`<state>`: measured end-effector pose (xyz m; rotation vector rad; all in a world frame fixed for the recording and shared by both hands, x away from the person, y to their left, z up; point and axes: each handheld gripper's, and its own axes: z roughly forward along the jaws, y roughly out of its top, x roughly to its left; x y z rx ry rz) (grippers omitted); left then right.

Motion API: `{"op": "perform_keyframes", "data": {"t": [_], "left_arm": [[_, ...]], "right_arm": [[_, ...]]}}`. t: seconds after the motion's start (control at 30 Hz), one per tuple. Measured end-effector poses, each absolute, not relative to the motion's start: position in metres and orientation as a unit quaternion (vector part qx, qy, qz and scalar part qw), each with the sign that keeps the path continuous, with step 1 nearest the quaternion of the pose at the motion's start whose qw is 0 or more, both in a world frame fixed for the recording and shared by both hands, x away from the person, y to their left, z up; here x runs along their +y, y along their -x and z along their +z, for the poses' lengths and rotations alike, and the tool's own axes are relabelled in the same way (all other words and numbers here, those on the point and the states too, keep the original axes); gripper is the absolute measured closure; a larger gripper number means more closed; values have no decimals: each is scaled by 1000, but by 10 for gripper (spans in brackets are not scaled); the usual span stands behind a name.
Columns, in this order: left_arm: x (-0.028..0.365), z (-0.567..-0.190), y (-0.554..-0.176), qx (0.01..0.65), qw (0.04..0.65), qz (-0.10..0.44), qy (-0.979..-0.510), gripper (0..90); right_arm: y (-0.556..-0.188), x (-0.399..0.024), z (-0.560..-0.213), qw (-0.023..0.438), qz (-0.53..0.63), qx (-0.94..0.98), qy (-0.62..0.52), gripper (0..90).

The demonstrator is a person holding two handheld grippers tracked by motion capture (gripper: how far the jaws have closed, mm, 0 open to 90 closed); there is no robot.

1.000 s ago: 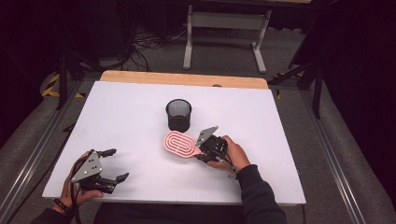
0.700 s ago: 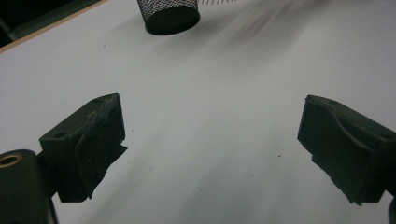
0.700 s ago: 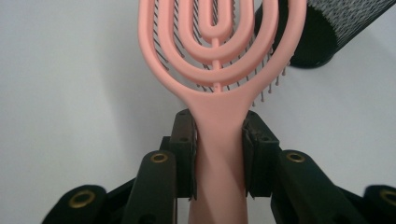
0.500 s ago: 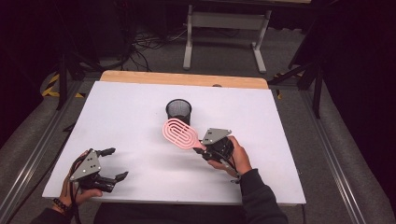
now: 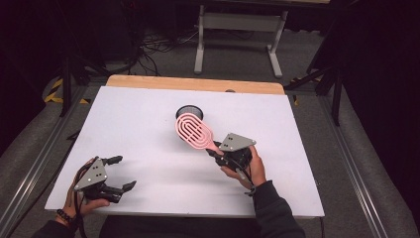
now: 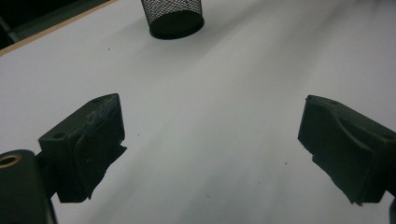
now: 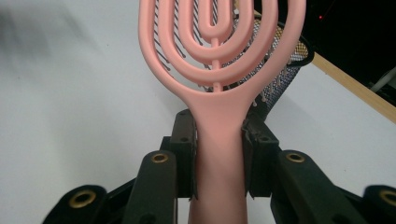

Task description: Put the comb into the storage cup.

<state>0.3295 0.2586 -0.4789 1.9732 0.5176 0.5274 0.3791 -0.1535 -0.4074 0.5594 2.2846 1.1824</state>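
Pink hairbrush (image 5: 194,131) clamped by handle in your right gripper (image 5: 221,150), fingers pinching both sides, head raised just before mesh cup (image 5: 189,111) on bench (image 5: 148,114). Left gripper (image 5: 120,173) idle, fingers wide, empty. Step: carrying brush to cup. Next: tip it in squarely.

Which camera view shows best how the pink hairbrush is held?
The right gripper view. It looks along the right gripper, whose fingers press the pink hairbrush at its handle from both sides. The high view shows the brush lifted before the mesh cup, but the grip is small there.
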Motion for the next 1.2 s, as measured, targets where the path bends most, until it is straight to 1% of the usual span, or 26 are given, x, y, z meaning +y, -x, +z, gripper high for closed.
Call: {"op": "perform_keyframes", "data": {"t": [0.23, 0.6, 0.83, 0.97, 1.2], "left_arm": [[248, -464, -344, 215, 517, 197, -805, 88], [205, -446, -360, 187, 541, 182, -800, 74], [185, -437, -365, 179, 556, 174, -792, 92], [173, -433, -370, 190, 555, 168, -792, 100], [158, -430, -378, 203, 578, 137, -778, 116]], "right_arm": [[-376, -149, -407, 259, 442, 835, -203, 696], [-369, -139, -409, 271, 456, 824, -197, 697], [-366, -133, -412, 274, 464, 819, -194, 697], [-364, -127, -414, 276, 466, 820, -187, 697], [-360, -120, -418, 278, 469, 819, -177, 697]]}}
